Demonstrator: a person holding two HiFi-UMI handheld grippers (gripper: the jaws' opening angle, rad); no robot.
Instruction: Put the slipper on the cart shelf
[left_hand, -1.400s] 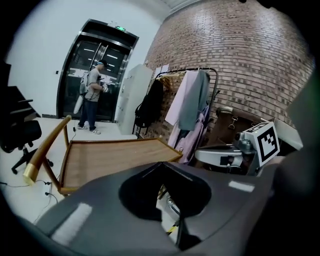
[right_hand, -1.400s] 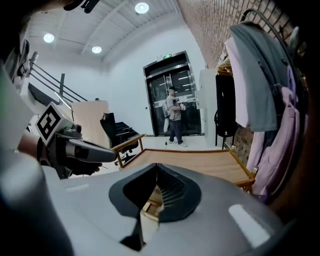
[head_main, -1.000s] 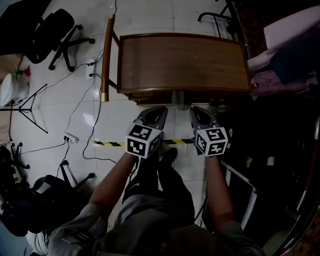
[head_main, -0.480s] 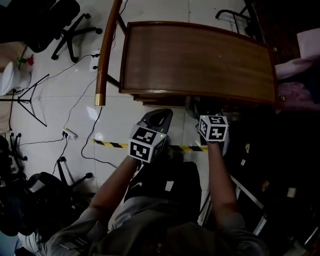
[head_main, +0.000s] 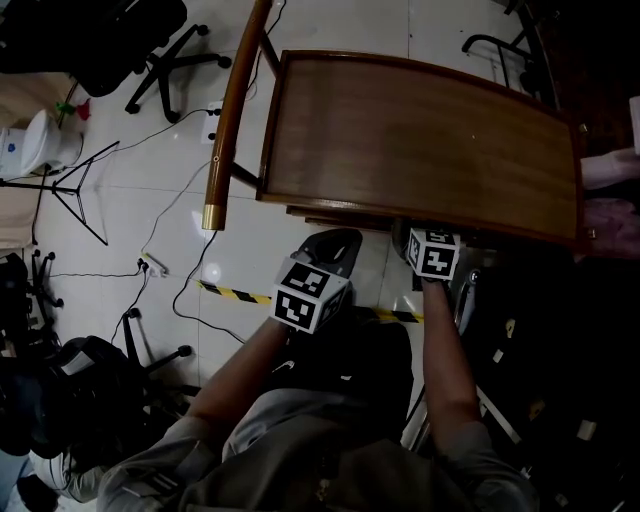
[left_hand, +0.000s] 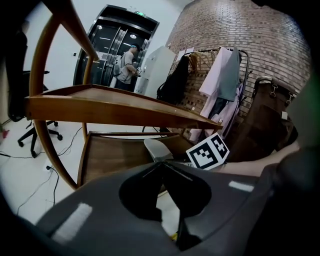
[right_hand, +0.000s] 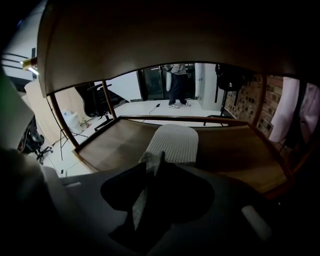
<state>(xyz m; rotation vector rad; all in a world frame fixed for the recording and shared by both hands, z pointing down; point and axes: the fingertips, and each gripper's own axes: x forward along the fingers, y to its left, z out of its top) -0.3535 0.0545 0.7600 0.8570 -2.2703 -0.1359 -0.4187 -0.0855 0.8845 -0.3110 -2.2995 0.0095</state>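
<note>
The grey-white slipper (right_hand: 175, 142) lies flat on the wooden cart's lower shelf (right_hand: 235, 150), under the top shelf (head_main: 420, 140). My right gripper (right_hand: 154, 161) reaches in beneath the top shelf; its jaws stand slightly apart at the slipper's near edge and do not press on it. In the head view only its marker cube (head_main: 434, 253) shows. My left gripper (head_main: 338, 240) hovers outside the cart's near side, shut and empty. The left gripper view shows the slipper (left_hand: 159, 148) just past the left gripper (left_hand: 161, 165) tips.
The cart's curved wooden handle (head_main: 235, 110) runs along its left side. Office chairs (head_main: 130, 40), a tripod (head_main: 80, 190), floor cables and yellow-black tape (head_main: 235, 293) lie to the left. A clothes rack (left_hand: 220, 85) stands by the brick wall. A person (left_hand: 129, 65) stands far off.
My right gripper has moved forward under the cart's top shelf, and the slipper has gone out of the head view with it. The left gripper has stayed beside the cart.
</note>
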